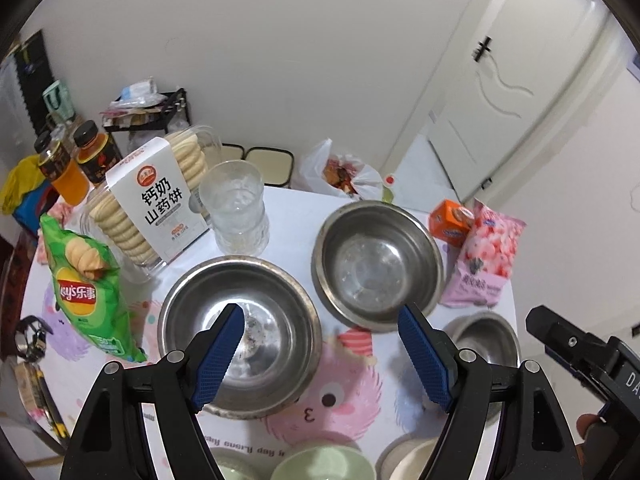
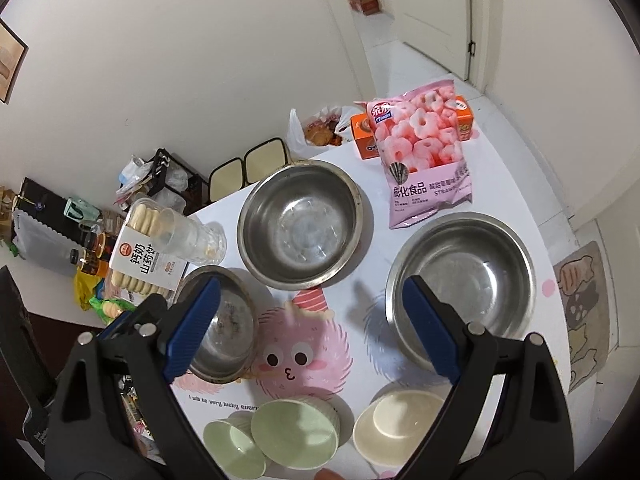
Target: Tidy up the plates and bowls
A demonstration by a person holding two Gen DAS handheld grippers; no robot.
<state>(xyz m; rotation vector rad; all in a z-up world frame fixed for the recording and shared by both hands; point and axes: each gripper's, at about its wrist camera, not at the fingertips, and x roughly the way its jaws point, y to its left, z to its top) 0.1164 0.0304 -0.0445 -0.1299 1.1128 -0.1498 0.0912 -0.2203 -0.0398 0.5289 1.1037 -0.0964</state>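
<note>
Crowding a cartoon-print table (image 2: 320,344) (white walls (image 2: 180,60) behind): steel bowls (image 2: 304,224), snacks (image 2: 424,152).

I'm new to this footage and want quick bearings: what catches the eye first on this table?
Three shiny steel bowls: one at the left, one in the middle toward the back, one at the right. A pink snack bag lies behind them; pale green bowls sit at the near edge. Both tongs hang open above, empty.

Round stainless-steel bowls (image 2: 302,224): 3 | small pale-green ceramic bowls (image 2: 296,438): 2 | cream ceramic bowl (image 2: 396,426): 1 | clear ribbed drinking glass (image 1: 236,208): 1 | amber bottles with black caps (image 1: 94,152): 2 | snack bags, green (image 1: 86,292) and pink (image 2: 424,152): 2 | white biscuit box (image 1: 156,204): 1 | small orange carton (image 1: 450,220): 1
</note>
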